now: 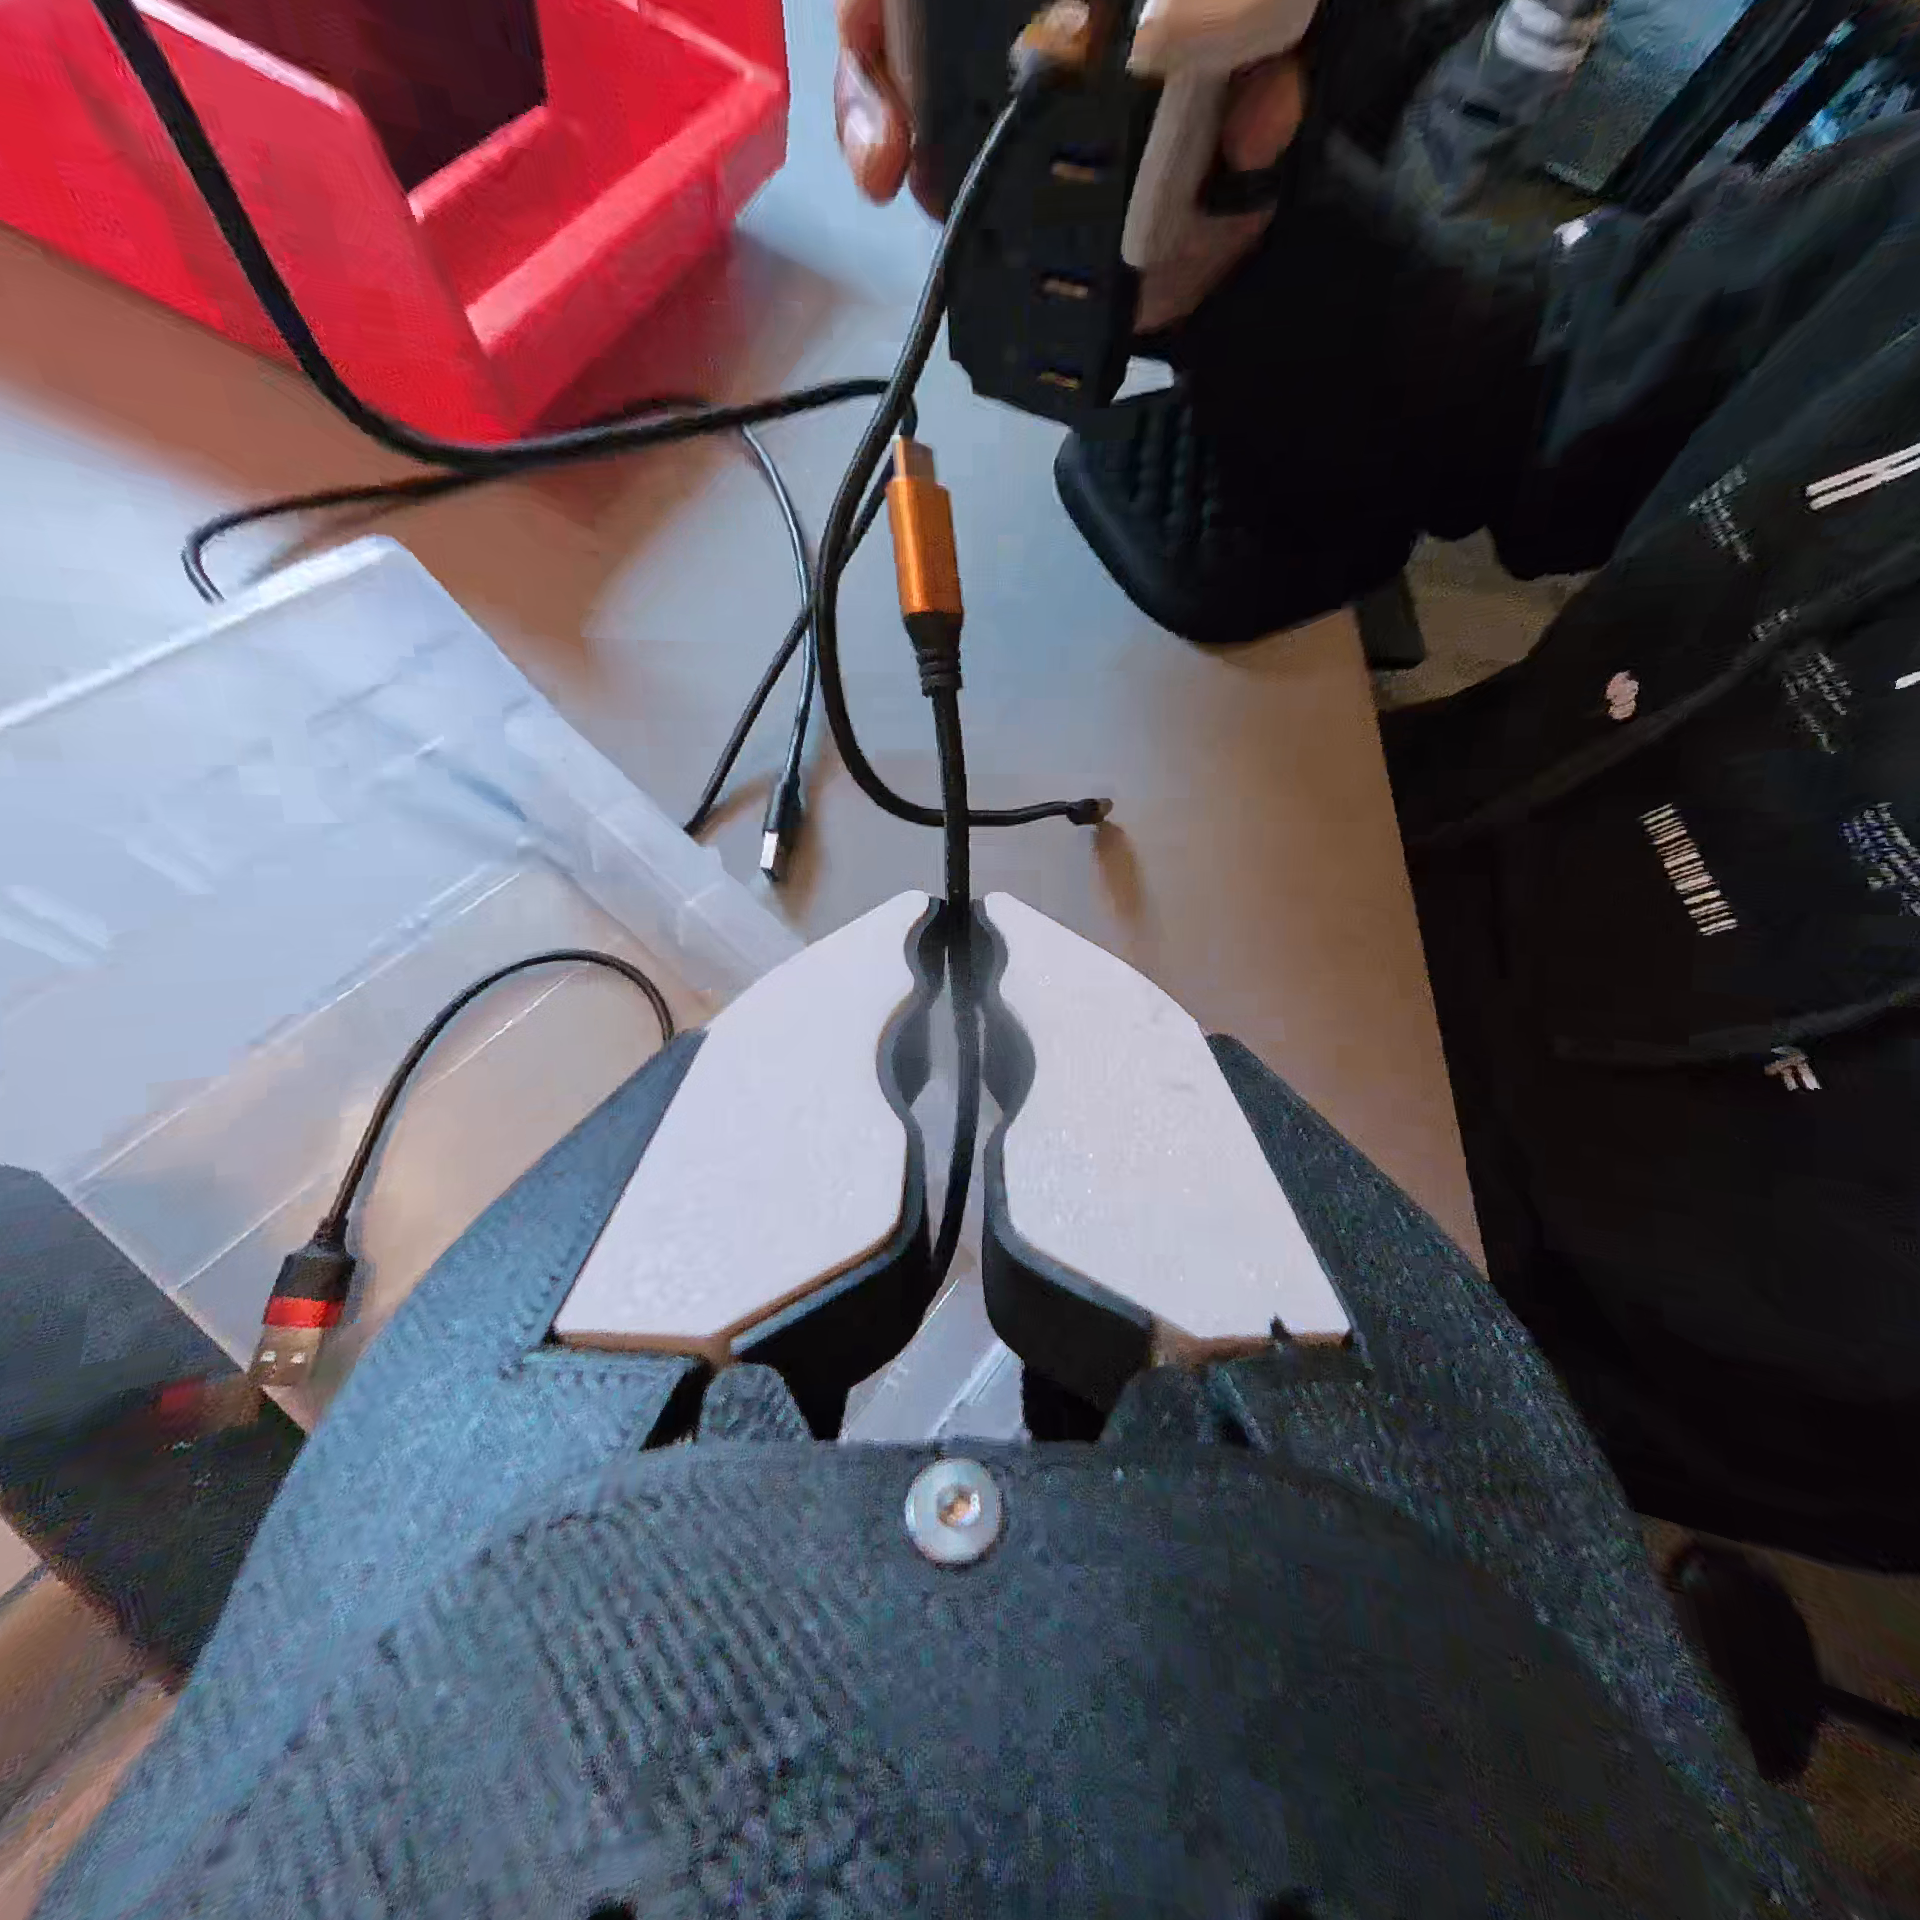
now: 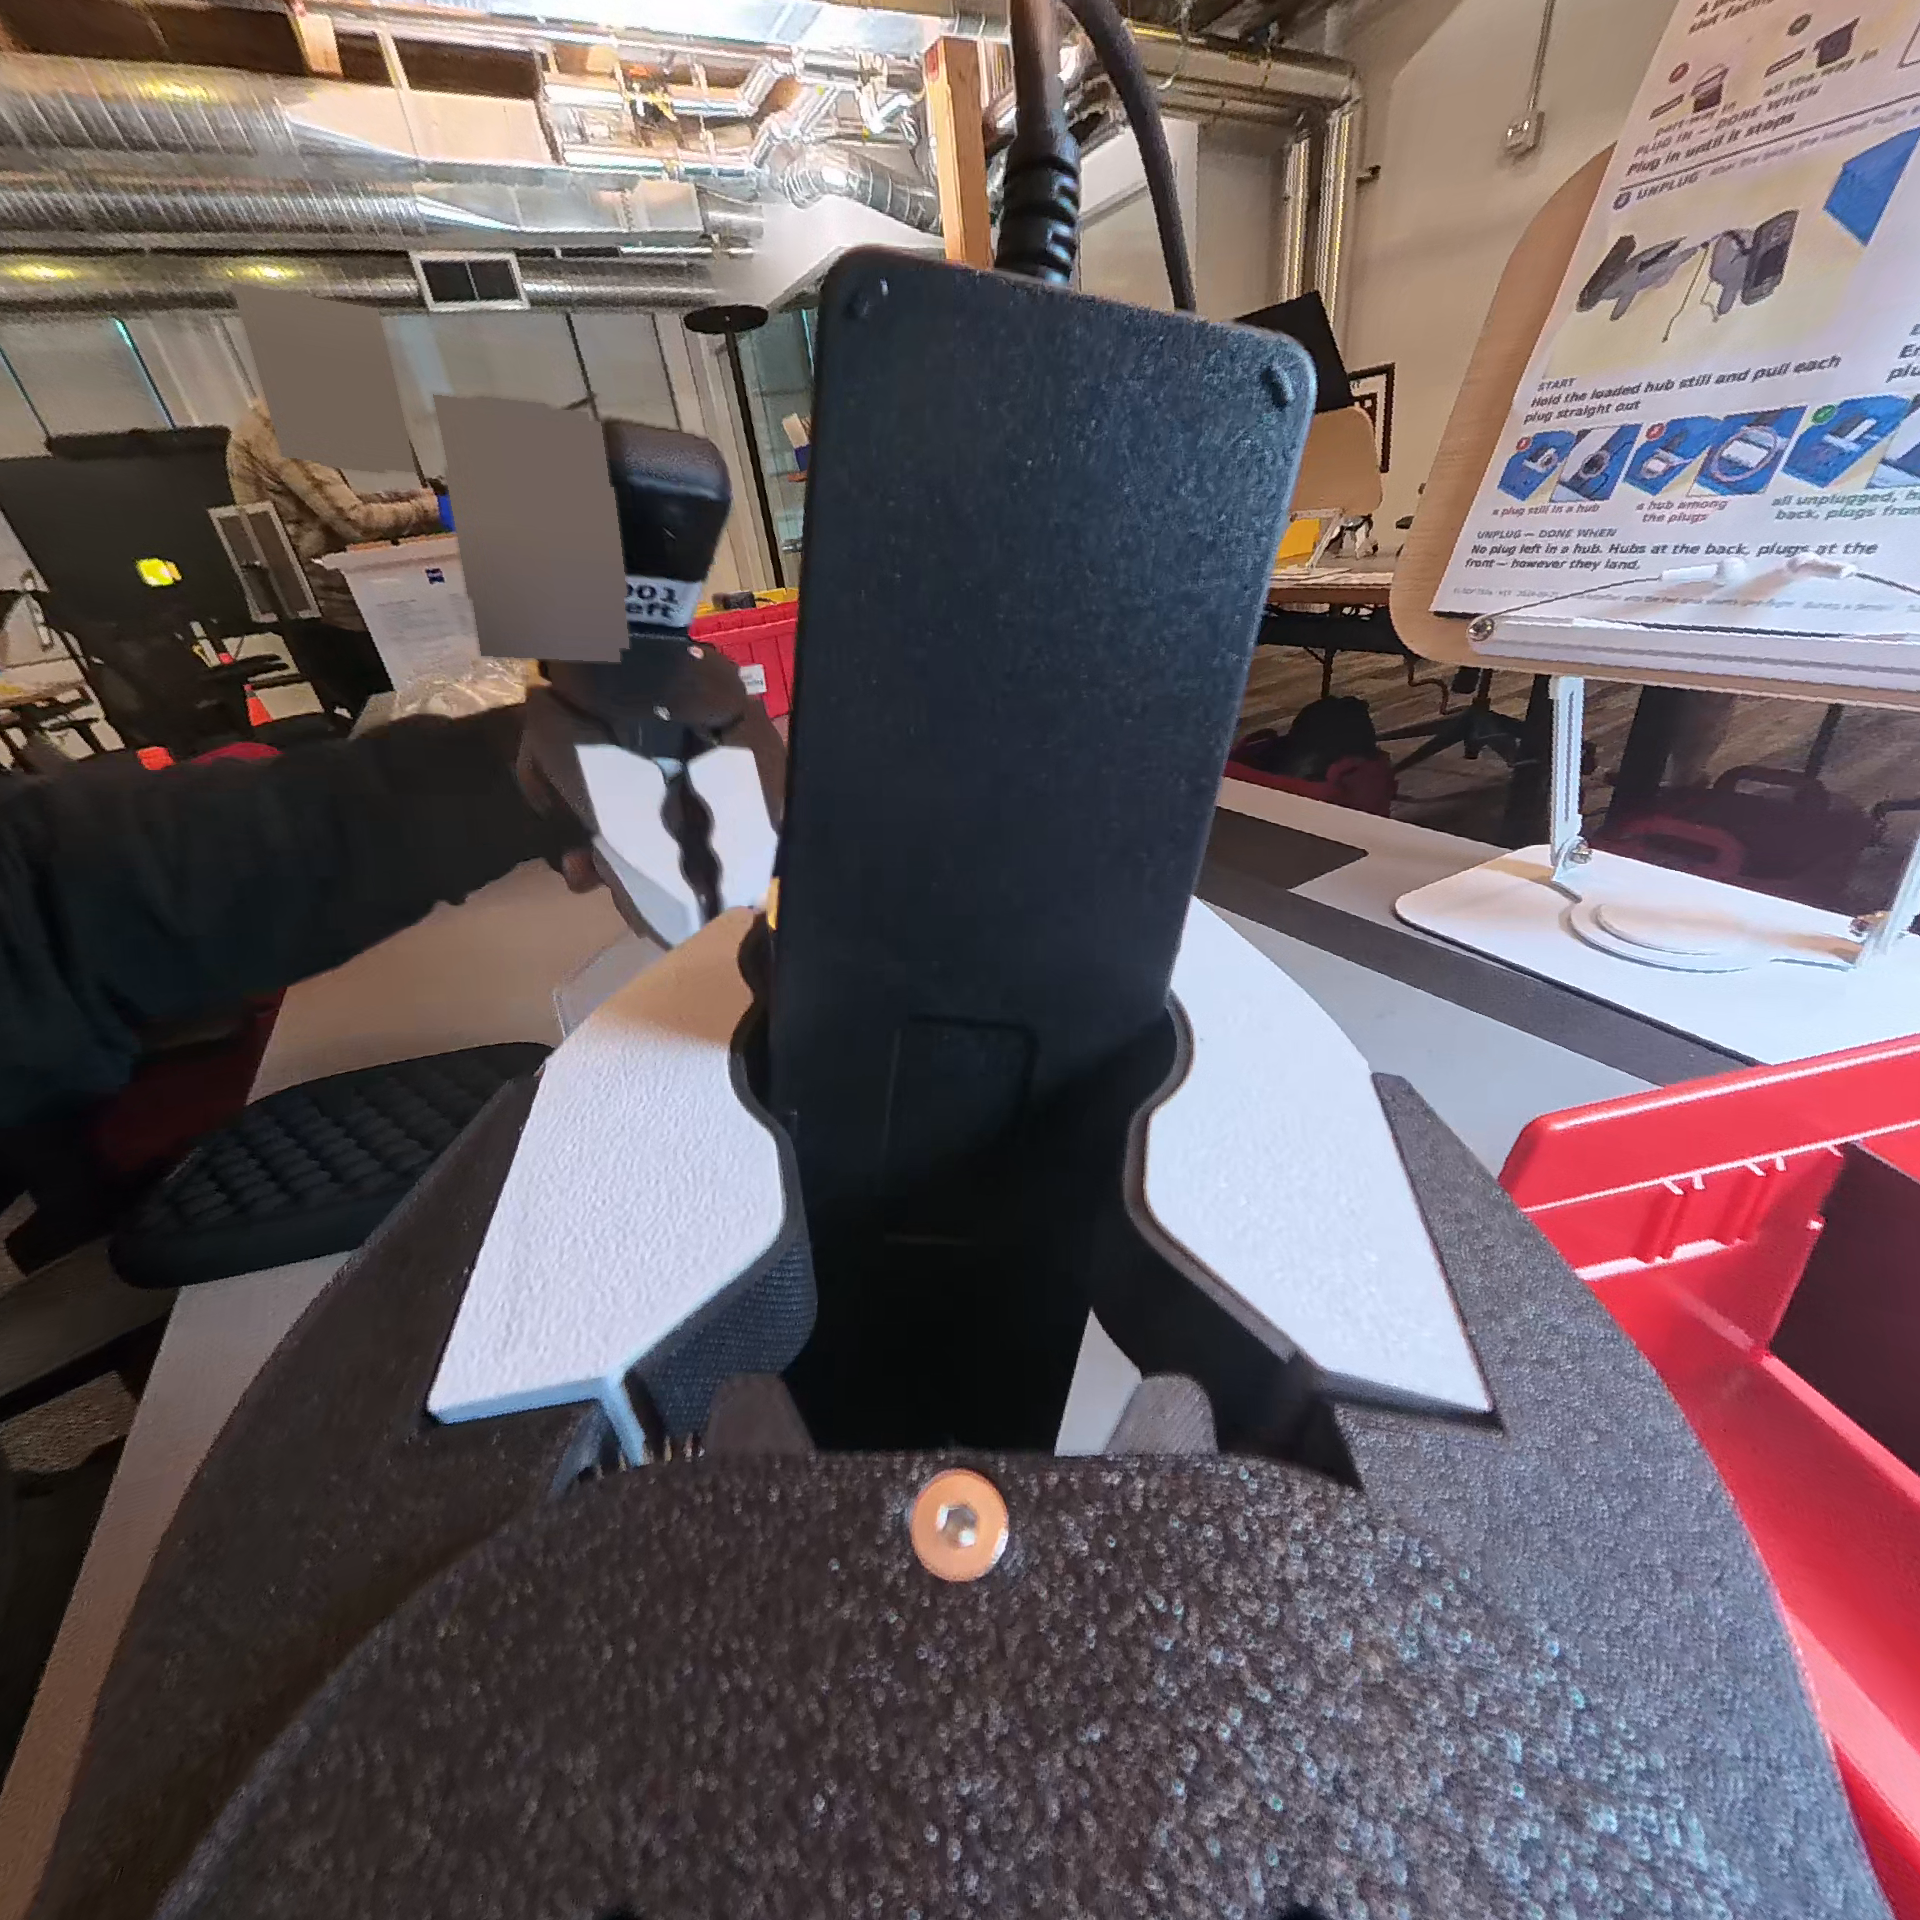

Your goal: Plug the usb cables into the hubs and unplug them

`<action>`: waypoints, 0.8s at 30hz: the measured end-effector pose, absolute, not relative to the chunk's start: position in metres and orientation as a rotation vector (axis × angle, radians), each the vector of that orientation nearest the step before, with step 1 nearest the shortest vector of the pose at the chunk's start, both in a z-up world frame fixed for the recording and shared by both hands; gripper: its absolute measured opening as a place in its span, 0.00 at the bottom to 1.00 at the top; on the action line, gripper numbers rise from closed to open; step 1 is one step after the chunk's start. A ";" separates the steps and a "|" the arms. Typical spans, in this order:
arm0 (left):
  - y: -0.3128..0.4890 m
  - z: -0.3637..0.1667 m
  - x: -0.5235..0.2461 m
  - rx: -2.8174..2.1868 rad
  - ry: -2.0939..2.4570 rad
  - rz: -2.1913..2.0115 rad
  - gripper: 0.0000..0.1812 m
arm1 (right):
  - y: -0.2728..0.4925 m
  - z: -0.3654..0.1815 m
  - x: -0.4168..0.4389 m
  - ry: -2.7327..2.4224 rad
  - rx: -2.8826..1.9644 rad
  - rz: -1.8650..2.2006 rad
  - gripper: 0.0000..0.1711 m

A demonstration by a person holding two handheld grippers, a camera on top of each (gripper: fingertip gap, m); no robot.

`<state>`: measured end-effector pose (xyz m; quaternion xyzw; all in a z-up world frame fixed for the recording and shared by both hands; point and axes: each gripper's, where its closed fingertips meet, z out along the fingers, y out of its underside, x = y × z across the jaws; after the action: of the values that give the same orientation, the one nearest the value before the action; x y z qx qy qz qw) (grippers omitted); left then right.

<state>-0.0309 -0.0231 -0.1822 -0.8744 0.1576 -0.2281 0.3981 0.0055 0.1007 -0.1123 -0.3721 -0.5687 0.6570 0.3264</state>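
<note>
My left gripper [image 1: 954, 914] is shut on a black braided cable [image 1: 951, 790] just behind its orange USB plug [image 1: 923, 540]. The plug points up at a black hub [image 1: 1039, 281] and its tip is a short way below the hub's row of ports, not inserted. My right gripper [image 2: 971, 935] is shut on that hub [image 2: 1039, 623] and holds it upright above the table. A second cable [image 1: 883, 416] hangs from the hub's top end. The left gripper also shows in the right wrist view [image 2: 691, 831], beside the hub.
A red bin [image 1: 436, 229] stands at the far left and also shows in the right wrist view [image 2: 1714, 1299]. A clear plastic lid [image 1: 260, 831] lies on the table. Loose cables with a red-black plug [image 1: 307, 1309] and a black plug [image 1: 774, 842] lie nearby. An instruction sheet on a stand [image 2: 1683, 416] is at the right. One gripper's finger ends stand about 15 cm off the other's.
</note>
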 end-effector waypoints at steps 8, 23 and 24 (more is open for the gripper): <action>0.003 -0.173 -0.050 -2.267 0.324 -0.454 0.21 | 0.103 -0.111 0.006 -1.483 -0.977 1.725 0.38; -0.070 -0.231 -0.133 -2.957 1.240 0.342 0.11 | 0.118 -0.112 0.002 -1.435 -1.028 1.758 0.38; -0.072 -0.235 -0.135 -2.976 1.369 0.364 0.11 | 0.119 -0.113 0.002 -1.433 -1.036 1.758 0.38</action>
<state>-0.1348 -0.0722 -0.2348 -0.9002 0.4142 0.1100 -0.0770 0.0017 0.1190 -0.1135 -0.3937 -0.5448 0.6684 0.3185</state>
